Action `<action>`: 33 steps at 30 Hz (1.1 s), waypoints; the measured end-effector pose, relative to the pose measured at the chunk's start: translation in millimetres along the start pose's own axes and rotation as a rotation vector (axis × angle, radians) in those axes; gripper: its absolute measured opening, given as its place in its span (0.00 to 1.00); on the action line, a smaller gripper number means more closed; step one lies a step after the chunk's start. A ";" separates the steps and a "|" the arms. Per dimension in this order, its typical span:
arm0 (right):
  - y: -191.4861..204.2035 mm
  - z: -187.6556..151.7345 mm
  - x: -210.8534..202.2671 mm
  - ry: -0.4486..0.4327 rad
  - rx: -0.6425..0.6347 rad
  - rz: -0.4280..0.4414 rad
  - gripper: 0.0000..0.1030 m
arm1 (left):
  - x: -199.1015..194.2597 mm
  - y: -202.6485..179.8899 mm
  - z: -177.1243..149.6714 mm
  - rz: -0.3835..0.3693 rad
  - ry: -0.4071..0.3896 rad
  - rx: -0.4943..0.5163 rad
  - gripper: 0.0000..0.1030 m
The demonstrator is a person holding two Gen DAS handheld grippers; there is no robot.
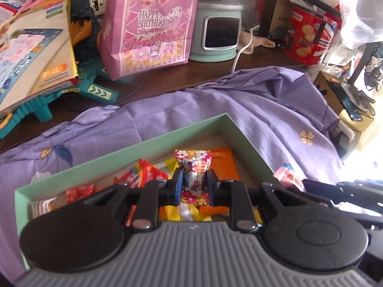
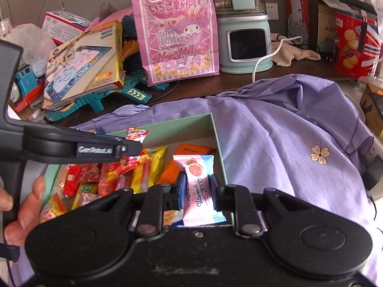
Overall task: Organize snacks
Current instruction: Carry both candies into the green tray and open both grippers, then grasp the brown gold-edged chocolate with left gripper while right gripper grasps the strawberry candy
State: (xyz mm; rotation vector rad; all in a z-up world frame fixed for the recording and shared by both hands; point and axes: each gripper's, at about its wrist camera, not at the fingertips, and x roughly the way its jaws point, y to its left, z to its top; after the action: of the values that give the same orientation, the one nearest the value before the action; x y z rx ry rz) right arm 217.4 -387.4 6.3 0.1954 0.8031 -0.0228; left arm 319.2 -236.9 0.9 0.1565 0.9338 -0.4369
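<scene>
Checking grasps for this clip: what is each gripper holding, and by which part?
Left gripper: the pink Hello Kitty candy packet, pinched across its lower middle. Right gripper: the pink grapefruit Vitamin C sachet, gripped by its two long side edges at mid-length.

Home: cluttered table, toy train (image 2: 24, 81), birthday gift bag (image 2: 178, 35) (pink), biscuit tin (image 2: 354, 50).

Purple cloth (image 1: 263, 110): soft, matt, creased. Green box (image 1: 100, 157): matt card walls. Sweet wrappers: glossy, crinkled film; the pink packet (image 2: 199, 184) in my right tool (image 2: 197, 191) is smoother. My left tool (image 1: 193, 184): matt black plastic, ribbed grey body. Worktop (image 1: 167, 81): dark wood, dull sheen. Pink gift bag (image 1: 150, 24): printed paper.
</scene>
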 end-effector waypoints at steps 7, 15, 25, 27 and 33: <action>-1.9 -8.1 -0.4 -0.031 0.000 -0.039 0.96 | 30.6 2.7 6.2 0.065 0.031 -0.030 0.73; 8.5 -13.8 -6.2 -0.016 -0.045 -0.055 1.00 | 15.2 7.7 -9.0 0.074 0.033 -0.042 0.92; 19.1 -23.3 -29.6 0.004 -0.069 -0.059 1.00 | -21.8 12.1 -35.6 0.083 0.027 -0.052 0.96; 21.5 -27.6 -37.2 0.008 -0.067 -0.062 1.00 | -31.7 12.4 -42.8 0.082 0.026 -0.053 0.97; 33.5 -47.4 -61.8 0.020 -0.077 -0.056 1.00 | -63.4 12.3 -69.1 0.077 0.015 -0.061 0.99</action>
State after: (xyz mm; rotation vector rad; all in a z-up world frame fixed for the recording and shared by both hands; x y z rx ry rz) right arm 143.8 -349.2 24.1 0.1009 0.8274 -0.0427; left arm 240.5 -185.3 10.5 0.1393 0.9513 -0.3362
